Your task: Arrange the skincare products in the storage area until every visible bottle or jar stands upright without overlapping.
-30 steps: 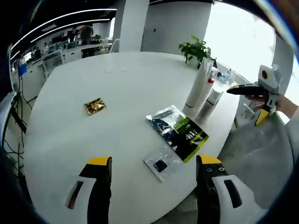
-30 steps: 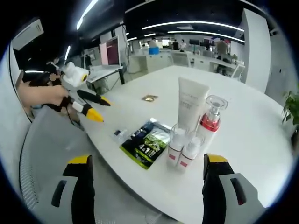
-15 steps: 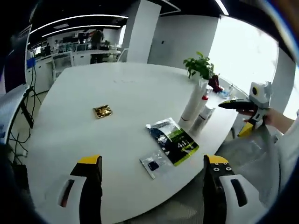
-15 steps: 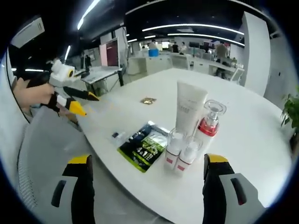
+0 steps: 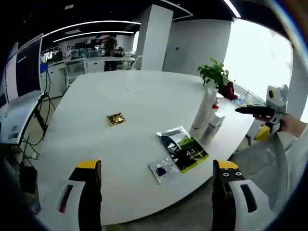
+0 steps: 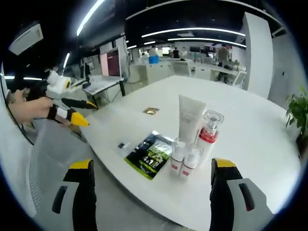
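A round white worktop (image 5: 96, 125) in an open office carries a small cluster of skincare products near its edge. In the right gripper view a tall white tube (image 6: 190, 119) stands upright, with a clear pump bottle with a red collar (image 6: 208, 132) just beside it and two small clear bottles with pink bases (image 6: 185, 159) in front — all four upright and packed close together. Flat on the worktop beside them lies a dark sachet with a green label (image 6: 149, 155), and just past it a small clear packet (image 6: 123, 145). Farther in sits a small gold-coloured packet (image 6: 151, 110), well apart from the rest.

The right claw (image 6: 149, 173) hangs off the worktop's edge with its yellow-tipped jaws spread wide, holding nothing. The left claw (image 5: 156, 175) is likewise wide and empty, short of the worktop's near edge. Each shows in the other's view (gripped in a person's hand): the left claw (image 6: 72, 113) off the worktop's side, and the right claw (image 5: 262, 118) beyond the bottle cluster.

From the left gripper view the same sachet (image 5: 183, 148) and clear packet (image 5: 161, 171) lie flat, the white tube (image 5: 202, 111) stands behind them, and the gold packet (image 5: 115, 118) sits alone. A potted plant (image 5: 214, 74) stands at the far edge — desks and monitors fill the room behind.
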Available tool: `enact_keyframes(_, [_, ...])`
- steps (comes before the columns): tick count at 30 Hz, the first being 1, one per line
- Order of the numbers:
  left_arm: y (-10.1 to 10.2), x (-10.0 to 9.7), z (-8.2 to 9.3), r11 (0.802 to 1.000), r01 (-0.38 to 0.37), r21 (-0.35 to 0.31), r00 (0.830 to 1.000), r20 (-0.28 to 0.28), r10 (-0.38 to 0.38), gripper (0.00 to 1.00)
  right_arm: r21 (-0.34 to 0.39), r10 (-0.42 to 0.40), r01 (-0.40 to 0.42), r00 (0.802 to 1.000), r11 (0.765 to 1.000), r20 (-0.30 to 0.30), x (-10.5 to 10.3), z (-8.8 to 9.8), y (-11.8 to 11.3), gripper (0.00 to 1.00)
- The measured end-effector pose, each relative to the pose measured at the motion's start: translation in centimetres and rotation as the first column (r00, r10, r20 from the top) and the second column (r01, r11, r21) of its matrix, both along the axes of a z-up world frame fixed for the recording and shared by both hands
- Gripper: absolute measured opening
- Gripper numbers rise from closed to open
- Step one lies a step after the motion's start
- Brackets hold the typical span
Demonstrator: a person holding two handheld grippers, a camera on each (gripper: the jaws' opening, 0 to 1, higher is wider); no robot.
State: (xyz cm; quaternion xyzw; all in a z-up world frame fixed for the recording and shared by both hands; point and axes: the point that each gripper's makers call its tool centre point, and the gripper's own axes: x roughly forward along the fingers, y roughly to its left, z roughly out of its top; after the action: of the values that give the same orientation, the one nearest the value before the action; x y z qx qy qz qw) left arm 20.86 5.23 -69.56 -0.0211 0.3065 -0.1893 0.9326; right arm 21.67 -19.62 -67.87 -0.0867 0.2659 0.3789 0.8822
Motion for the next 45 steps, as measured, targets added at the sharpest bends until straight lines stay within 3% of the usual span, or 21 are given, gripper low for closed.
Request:
enact_keyframes(4, [0.1,-0.5,-0.2,0.999,-0.034,0.023,0.999,-0.028,0.035,0.91,-0.006,0.000,0.000,1.000,1.000,0.008,0.0,0.0,-0.1,1.00])
enact_keyframes(10, [-0.1,-0.8,0.7,0.997,-0.074,0.009,0.997,-0.021,0.074,0.89,-0.024,0.018,-0.018,1.000,1.000,0.005,0.0,-0.5,0.2,1.00])
enact_keyframes(23, [1.4,-0.1,-1.8,0.996,-0.087,-0.013,0.991,-0.106,0.086,0.89,-0.016,-0.031,0.031,0.999,0.999,-0.004,0.7,-1.1,-0.5,1.00])
enact_keyframes(28, [1.5,0.3,-2.3,0.998,-0.063,0.010,0.991,-0.120,0.064,0.89,-0.020,-0.034,0.033,0.999,0.999,-0.014,0.6,-1.3,-0.3,1.00])
enact_keyframes(37, [1.7,1.0,-3.9,0.997,-0.070,0.034,0.974,-0.213,0.076,0.87,-0.029,-0.042,0.041,0.999,0.999,-0.023,0.5,-1.4,-0.5,1.00])
enact_keyframes(45, [1.9,3.2,-4.8,0.995,-0.061,0.079,0.960,-0.269,0.080,0.86,-0.035,-0.033,0.033,0.999,0.999,0.007,0.6,-1.2,-0.5,1.00])
